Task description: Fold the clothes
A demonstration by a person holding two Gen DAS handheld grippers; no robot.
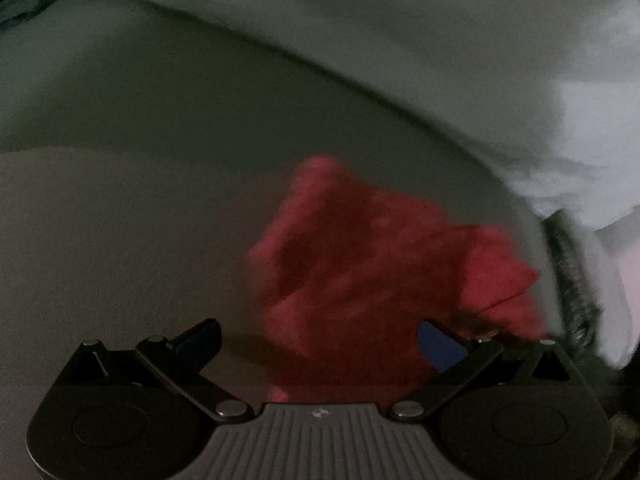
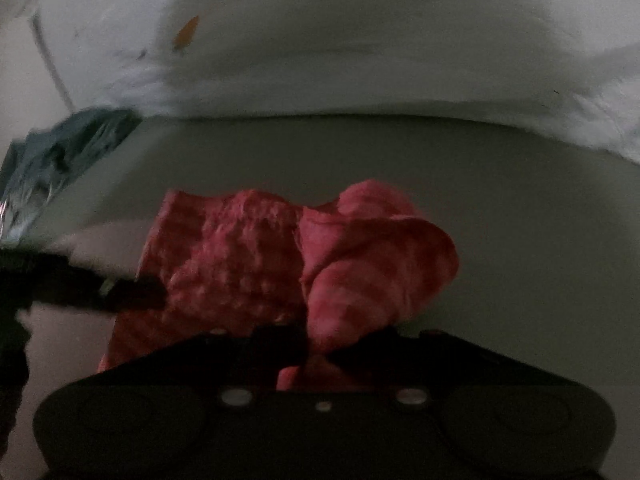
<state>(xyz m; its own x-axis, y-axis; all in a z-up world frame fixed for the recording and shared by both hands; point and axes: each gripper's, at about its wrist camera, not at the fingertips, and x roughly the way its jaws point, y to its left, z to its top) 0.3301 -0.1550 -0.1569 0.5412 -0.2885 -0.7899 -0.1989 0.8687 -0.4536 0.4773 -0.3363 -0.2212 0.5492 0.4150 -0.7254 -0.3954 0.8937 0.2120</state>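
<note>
A red striped garment [image 1: 372,268] lies crumpled on a grey surface [image 1: 120,220]. My left gripper [image 1: 320,344] is open, its fingers spread wide just in front of the garment's near edge, holding nothing. In the right wrist view the same red garment [image 2: 280,264] is bunched up, and my right gripper [image 2: 308,344] is shut on its near fold. The left gripper's dark finger [image 2: 132,292] shows at the left, beside the cloth's left edge.
A white cloth or bedding [image 1: 440,40] lies beyond the grey surface, and it also fills the back of the right wrist view [image 2: 360,40]. A blue-green patterned item [image 2: 60,152] sits at the left. The views are dim and blurred.
</note>
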